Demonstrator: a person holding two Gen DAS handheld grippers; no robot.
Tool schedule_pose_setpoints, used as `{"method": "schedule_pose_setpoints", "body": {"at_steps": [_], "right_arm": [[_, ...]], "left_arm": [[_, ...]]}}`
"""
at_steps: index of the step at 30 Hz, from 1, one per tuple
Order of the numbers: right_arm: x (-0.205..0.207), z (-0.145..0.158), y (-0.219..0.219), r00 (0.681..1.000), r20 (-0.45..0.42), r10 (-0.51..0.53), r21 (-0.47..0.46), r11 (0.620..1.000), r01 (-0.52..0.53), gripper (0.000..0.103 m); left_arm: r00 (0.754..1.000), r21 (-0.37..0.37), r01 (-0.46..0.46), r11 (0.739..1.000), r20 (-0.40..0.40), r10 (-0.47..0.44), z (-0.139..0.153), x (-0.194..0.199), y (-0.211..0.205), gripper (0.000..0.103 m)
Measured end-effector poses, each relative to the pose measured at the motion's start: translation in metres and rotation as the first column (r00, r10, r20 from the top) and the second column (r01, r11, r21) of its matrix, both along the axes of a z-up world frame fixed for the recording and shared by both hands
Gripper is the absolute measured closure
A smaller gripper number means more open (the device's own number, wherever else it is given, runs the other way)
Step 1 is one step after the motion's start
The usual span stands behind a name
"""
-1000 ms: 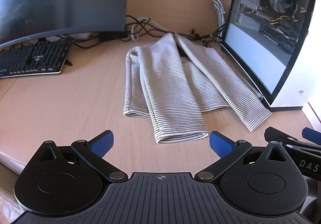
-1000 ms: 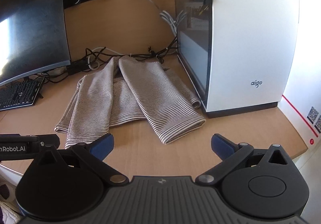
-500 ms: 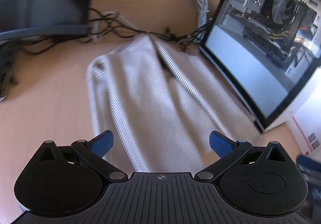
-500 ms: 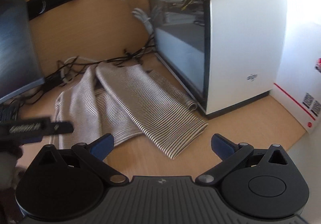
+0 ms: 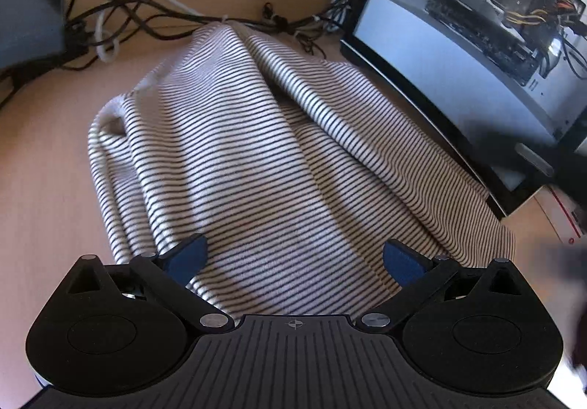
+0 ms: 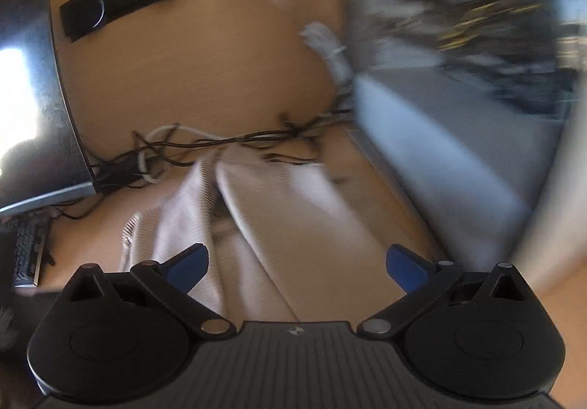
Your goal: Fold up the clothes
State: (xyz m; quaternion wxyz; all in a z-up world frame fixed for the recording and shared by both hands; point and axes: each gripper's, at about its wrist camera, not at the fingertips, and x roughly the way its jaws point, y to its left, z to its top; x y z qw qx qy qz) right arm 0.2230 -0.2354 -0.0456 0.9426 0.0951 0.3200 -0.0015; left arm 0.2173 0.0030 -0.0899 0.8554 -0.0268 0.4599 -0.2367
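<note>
1. The striped garment (image 5: pixel 279 159) lies on the worktop (image 5: pixel 40 159), sleeves crossed over its body, just left of the computer case (image 5: pixel 473 53).
2. Since a second ago both hand-held grippers have closed in over the garment's near hem.
3. Left hand-held gripper (image 5: pixel 295 258) and right hand-held gripper (image 6: pixel 297 266): jaws wide apart, holding nothing.
4. Judgement: a grasp for a further fold looks imminent.

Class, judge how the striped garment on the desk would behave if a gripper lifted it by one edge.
The striped garment probably droops limply: it already lies in soft folds. It looks thin, so likely light. Its layered sleeves may slide apart.
</note>
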Motion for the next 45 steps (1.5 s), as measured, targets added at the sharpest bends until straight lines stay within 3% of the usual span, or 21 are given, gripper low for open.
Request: {"method": "schedule_pose_setpoints", "body": {"at_steps": [3, 7, 8, 13, 18, 22, 25, 28, 31, 33, 34, 36, 40, 42, 43, 44, 45], "right_arm": [[0.059, -0.021, 0.002, 0.997, -0.009, 0.08, 0.042, 0.996, -0.08, 0.0], [0.106, -0.06, -0.002, 0.979, -0.163, 0.121, 0.211, 0.974, -0.086, 0.0], [0.099, -0.059, 0.0, 0.982, -0.139, 0.127, 0.218, 0.971, -0.095, 0.0], [0.053, -0.055, 0.03, 0.956, -0.189, 0.225, 0.189, 0.964, -0.189, 0.0], [0.01, -0.05, 0.058, 0.938, -0.241, 0.247, 0.161, 0.964, -0.212, 0.0], [-0.01, -0.049, 0.077, 0.927, -0.27, 0.26, 0.086, 0.966, -0.246, 0.0], [-0.015, -0.049, 0.085, 0.926, -0.277, 0.255, 0.018, 0.965, -0.26, 0.0], [-0.025, -0.044, 0.088, 0.934, -0.265, 0.238, -0.021, 0.967, -0.252, 0.0], [-0.048, -0.031, 0.089, 0.952, -0.208, 0.224, -0.075, 0.967, -0.244, 0.014], [-0.066, -0.023, 0.093, 0.957, -0.171, 0.235, -0.139, 0.956, -0.26, 0.037], [-0.073, -0.02, 0.096, 0.955, -0.166, 0.245, -0.151, 0.951, -0.27, 0.042], [-0.081, -0.018, 0.101, 0.947, -0.17, 0.271, -0.159, 0.941, -0.298, 0.045], [-0.081, -0.032, 0.114, 0.937, -0.209, 0.281, -0.231, 0.917, -0.326, 0.045], [-0.074, -0.034, 0.11, 0.941, -0.206, 0.267, -0.244, 0.917, -0.314, 0.051], [-0.071, -0.036, 0.108, 0.944, -0.204, 0.261, -0.251, 0.918, -0.308, 0.064], [-0.067, -0.035, 0.106, 0.945, -0.201, 0.257, -0.255, 0.918, -0.304, 0.093], [-0.062, -0.026, 0.099, 0.947, -0.184, 0.264, -0.254, 0.918, -0.305, 0.098]], "left_arm": [[1.0, 0.024, 0.002, 1.0, -0.006, -0.002, 0.0, -0.005, 0.004, 0.0], [1.0, 0.055, 0.005, 0.998, -0.015, -0.004, 0.0, -0.013, 0.01, 0.0], [1.0, 0.061, 0.007, 0.998, -0.021, -0.006, 0.0, -0.017, 0.013, 0.0], [0.996, 0.071, 0.032, 0.997, -0.084, -0.026, 0.005, -0.055, 0.039, 0.0], [0.981, -0.003, 0.034, 0.999, -0.192, -0.034, 0.01, -0.084, 0.074, 0.0], [0.998, 0.094, 0.034, 0.995, -0.049, -0.029, 0.024, -0.092, 0.077, 0.0], [0.996, 0.194, 0.014, 0.981, 0.084, -0.03, 0.033, -0.094, 0.074, 0.0], [0.993, 0.246, -0.033, 0.969, 0.12, 0.004, 0.029, -0.081, 0.07, 0.0], [0.995, 0.222, -0.048, 0.974, 0.095, 0.027, 0.023, -0.076, 0.071, 0.0], [0.998, 0.19, -0.054, 0.98, 0.054, 0.044, 0.016, -0.077, 0.074, 0.0], [0.998, 0.169, -0.056, 0.984, 0.024, 0.053, 0.012, -0.078, 0.075, 0.0], [0.996, 0.139, -0.061, 0.988, -0.048, 0.069, 0.001, -0.077, 0.078, 0.0], [0.996, 0.127, -0.08, 0.989, -0.032, 0.084, -0.004, -0.087, 0.081, 0.0], [0.996, 0.133, -0.084, 0.988, -0.031, 0.089, -0.005, -0.089, 0.081, 0.0], [0.996, 0.138, -0.082, 0.987, -0.031, 0.087, -0.005, -0.088, 0.08, 0.0], [0.996, 0.145, -0.076, 0.986, -0.032, 0.082, -0.005, -0.087, 0.079, 0.0], [0.997, 0.155, -0.063, 0.986, -0.032, 0.069, -0.005, -0.086, 0.078, 0.0]]}}
